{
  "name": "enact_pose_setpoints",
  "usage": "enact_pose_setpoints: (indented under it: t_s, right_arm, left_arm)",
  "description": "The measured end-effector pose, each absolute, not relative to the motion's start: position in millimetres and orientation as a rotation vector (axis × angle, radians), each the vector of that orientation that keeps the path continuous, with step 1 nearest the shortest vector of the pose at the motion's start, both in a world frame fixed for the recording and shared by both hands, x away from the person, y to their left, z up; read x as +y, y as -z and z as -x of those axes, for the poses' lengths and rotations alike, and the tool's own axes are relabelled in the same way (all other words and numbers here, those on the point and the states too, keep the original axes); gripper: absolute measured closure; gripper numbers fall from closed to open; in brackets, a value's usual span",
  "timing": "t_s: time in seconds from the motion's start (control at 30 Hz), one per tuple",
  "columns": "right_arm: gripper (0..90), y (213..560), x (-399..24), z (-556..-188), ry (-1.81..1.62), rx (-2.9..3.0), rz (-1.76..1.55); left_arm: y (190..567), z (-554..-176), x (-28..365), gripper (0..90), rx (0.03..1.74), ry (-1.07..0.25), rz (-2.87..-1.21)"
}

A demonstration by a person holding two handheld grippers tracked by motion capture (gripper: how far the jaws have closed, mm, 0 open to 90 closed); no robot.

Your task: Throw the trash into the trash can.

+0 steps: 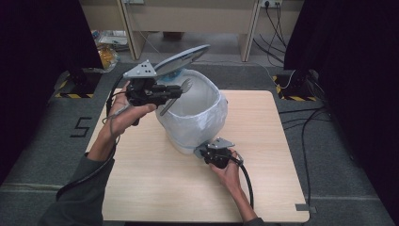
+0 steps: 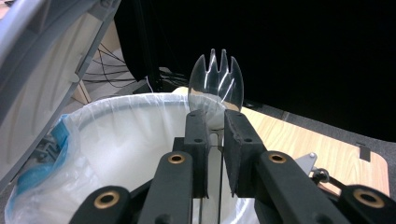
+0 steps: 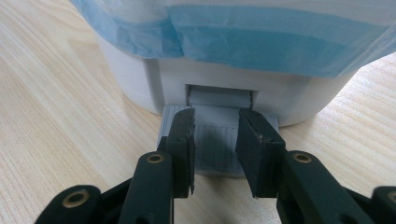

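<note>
Spork (image 2: 215, 81), clear plastic, sits pinched by its handle between the left gripper (image 1: 175, 90)'s fingers (image 2: 239, 135), tines pointing up against the dark backdrop in the left gripper view. In the high view that gripper is at upper centre-left of the frame, held by the person's left hand (image 1: 123, 115), with the spork (image 1: 175, 96) poking out over the near-left rim of the pedal bin (image 1: 197, 117). The bin stands at the middle of the bench (image 1: 273, 155), lined with a white bag (image 2: 130, 135), and its grey lid (image 1: 181, 59) is tipped up and open, slanting toward the upper left.

Down low, the right gripper (image 1: 207, 153) is at the foot of the bin, just below centre of the high view, with the right hand (image 1: 229, 172) behind it. In the right gripper view its fingers (image 3: 182, 140) stand a little apart, resting on the ribbed grey pedal (image 3: 217, 144) that juts from the bin's white base (image 3: 154, 84); they lie over it rather than clamping it, nothing gripped between them. A blue band of bag (image 3: 261, 44) hangs across the top of that view.
</note>
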State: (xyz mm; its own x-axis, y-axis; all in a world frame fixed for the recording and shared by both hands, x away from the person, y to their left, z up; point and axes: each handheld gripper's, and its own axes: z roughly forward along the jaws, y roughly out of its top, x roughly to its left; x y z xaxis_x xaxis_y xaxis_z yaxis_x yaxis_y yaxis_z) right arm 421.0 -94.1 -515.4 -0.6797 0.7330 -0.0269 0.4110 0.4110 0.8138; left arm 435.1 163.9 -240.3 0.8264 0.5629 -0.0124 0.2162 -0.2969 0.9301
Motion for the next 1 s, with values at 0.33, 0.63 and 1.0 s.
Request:
enact_pose_setpoints:
  t_s: [0.33, 0.63, 1.0]
  right_arm:
    - [66.8, 515.4, -94.1, -421.0, -1.163, 2.292, -0.980]
    - [66.9, 515.4, -94.2, -421.0, -1.163, 2.292, -0.979]
    - [66.8, 515.4, -94.2, -421.0, -1.163, 2.293, -0.978]
  left_arm:
    - [232.9, -449.0, 149.6, 79.8, 0.602, -0.401, -1.871]
    - [239.4, -458.2, 141.1, 79.8, 0.627, -0.422, -1.870]
    - [250.7, -463.3, 135.1, 79.7, 0.654, -0.470, -1.871]
